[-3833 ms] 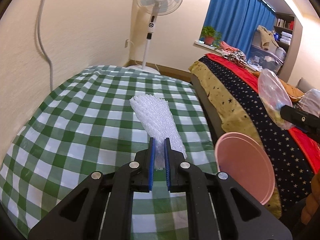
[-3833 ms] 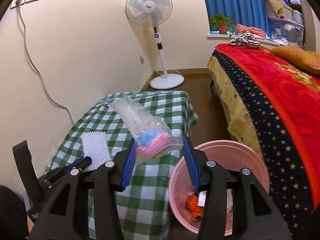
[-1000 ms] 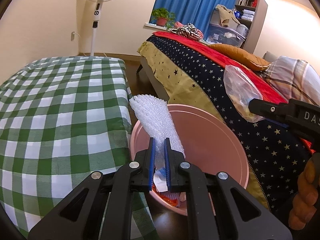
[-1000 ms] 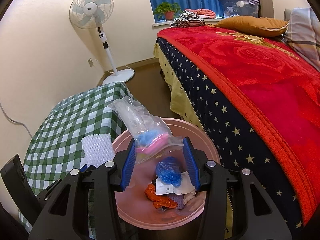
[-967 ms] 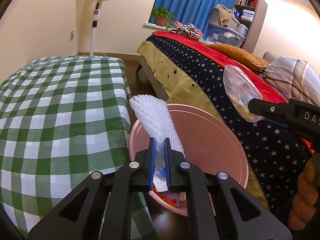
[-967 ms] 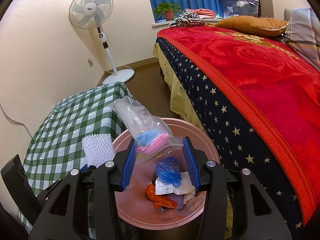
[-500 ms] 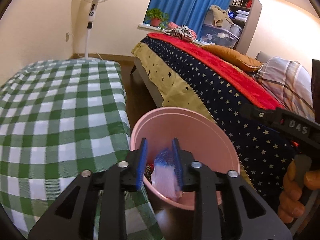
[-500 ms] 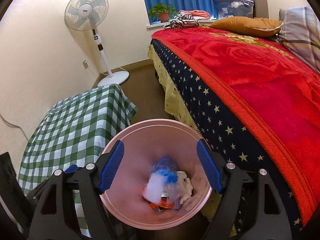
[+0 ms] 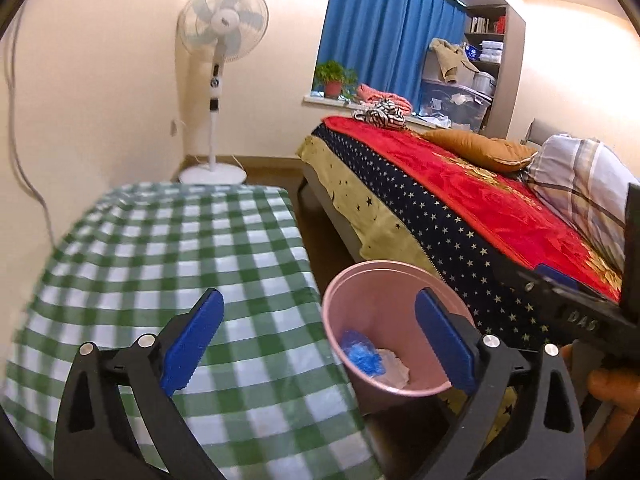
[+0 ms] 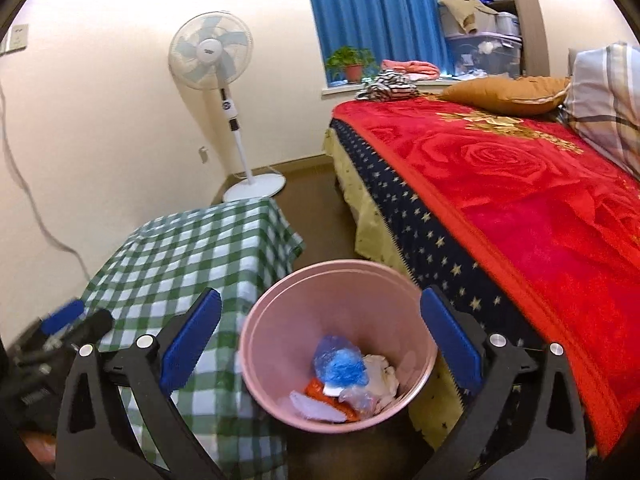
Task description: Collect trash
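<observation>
the round pink plastic bin (image 9: 384, 280) has its lower right rim hidden behind a blue finger pad (image 9: 444, 344) in the left wrist view. at the lower right edge of that frame a person's hand (image 9: 612, 396) is cut off, and so is the black body of the right gripper (image 9: 580, 312). in the right wrist view the left gripper (image 10: 52, 344) is a blurred dark shape at the lower left. the crumpled trash pile (image 10: 344, 380) is too jumbled to sort out piece by piece. the green-and-white checked tablecloth (image 9: 160, 264) blurs toward the left.
</observation>
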Action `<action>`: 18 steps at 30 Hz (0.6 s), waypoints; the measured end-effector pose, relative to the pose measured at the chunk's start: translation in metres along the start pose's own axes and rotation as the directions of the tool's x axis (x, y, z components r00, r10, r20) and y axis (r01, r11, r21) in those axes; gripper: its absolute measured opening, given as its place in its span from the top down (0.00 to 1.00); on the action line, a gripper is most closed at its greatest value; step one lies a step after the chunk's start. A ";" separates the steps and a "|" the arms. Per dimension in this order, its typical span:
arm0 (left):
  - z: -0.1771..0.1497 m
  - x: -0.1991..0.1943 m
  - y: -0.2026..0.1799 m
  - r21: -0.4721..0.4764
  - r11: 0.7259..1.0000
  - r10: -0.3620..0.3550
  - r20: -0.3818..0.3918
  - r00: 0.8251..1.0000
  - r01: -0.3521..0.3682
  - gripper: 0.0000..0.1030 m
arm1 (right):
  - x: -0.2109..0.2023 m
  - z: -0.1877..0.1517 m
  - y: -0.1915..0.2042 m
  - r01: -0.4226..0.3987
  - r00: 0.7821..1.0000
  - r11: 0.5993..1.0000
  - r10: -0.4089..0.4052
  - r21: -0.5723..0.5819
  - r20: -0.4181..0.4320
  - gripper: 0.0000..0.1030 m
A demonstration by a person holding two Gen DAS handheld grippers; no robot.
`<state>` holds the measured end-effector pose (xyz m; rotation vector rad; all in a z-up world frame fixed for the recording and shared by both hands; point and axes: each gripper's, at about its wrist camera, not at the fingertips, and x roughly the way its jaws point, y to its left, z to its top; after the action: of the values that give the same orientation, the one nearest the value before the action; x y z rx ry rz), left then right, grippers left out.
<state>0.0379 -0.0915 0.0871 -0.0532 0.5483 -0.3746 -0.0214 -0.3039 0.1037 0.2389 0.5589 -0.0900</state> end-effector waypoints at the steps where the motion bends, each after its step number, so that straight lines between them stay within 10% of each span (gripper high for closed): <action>1: -0.001 -0.006 0.001 0.010 1.000 -0.001 0.001 1.000 0.001 0.10 | -0.004 -0.003 0.004 -0.006 1.000 1.000 0.006 -0.011 0.002 0.05; 18: -0.095 -0.080 0.026 -0.069 0.976 0.209 0.025 0.978 -0.207 0.08 | -0.046 -0.068 0.047 -0.003 1.000 0.997 0.002 -0.075 -0.012 0.05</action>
<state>-0.0657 -0.0341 0.0420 -0.0650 0.5294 -0.1508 -0.0883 -0.2401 0.0819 0.1669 0.5724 -0.0653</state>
